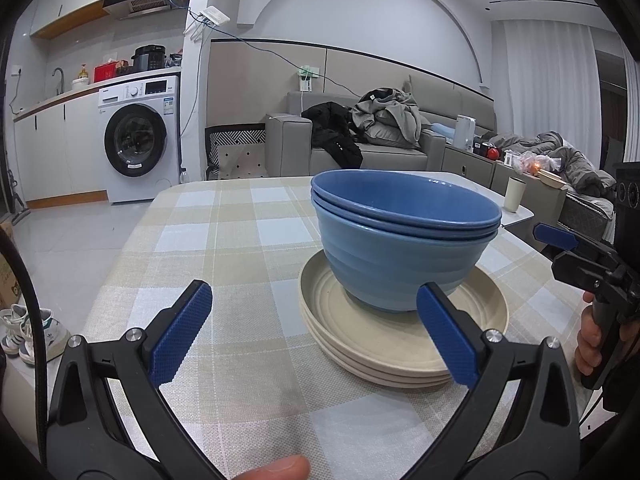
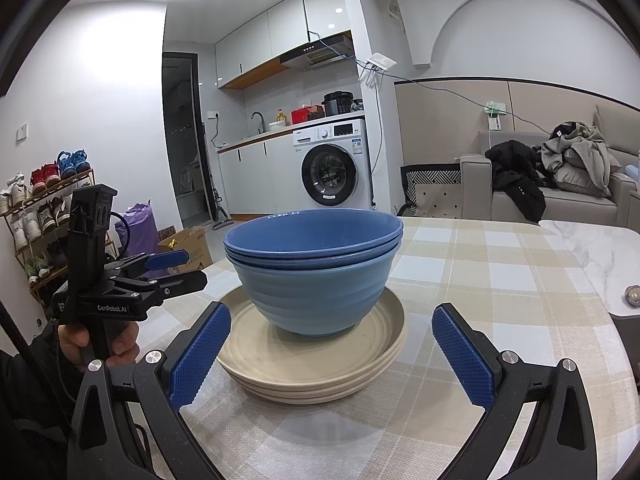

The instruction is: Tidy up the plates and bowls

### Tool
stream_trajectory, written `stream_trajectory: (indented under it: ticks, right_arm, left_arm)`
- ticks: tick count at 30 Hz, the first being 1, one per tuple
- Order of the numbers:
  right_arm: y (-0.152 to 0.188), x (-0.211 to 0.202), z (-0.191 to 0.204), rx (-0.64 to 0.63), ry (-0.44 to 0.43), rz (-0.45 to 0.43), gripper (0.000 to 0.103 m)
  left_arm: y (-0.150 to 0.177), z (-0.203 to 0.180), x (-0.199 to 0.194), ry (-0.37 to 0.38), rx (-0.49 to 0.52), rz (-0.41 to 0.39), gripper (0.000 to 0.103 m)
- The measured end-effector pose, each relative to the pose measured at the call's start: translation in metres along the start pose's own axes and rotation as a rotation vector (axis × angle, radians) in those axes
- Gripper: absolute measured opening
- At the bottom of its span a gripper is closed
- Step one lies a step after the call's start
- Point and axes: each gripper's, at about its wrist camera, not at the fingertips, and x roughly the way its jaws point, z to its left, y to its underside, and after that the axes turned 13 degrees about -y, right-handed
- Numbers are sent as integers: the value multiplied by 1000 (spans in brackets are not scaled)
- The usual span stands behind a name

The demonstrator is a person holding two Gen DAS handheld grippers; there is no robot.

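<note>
Right wrist view: ribbed blue bowls (image 2: pixel 314 276) nest on round beige plates (image 2: pixel 312 368); both grippers (image 2: pixel 326 356) gape wide

Both wrist cameras sit low over the table (image 1: pixel 240 240), close to the stacked blue bowls (image 1: pixel 404 240) (image 2: pixel 316 264); each faces the washing machine (image 2: pixel 332 164) from opposite sides

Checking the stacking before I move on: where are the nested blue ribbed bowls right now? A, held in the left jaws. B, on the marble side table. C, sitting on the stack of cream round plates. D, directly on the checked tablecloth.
C: the nested blue ribbed bowls rest on the stack of cream round plates, with neither gripper's jaws touching them.
</note>
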Motion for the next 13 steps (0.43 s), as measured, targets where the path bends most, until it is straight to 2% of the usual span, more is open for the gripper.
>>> stream_trajectory:
  ticks: [13]
  right_arm:
    - [0, 0, -3, 13, -3, 1, 103]
  left_arm:
    - [1, -1, 0, 1, 1, 3, 102]
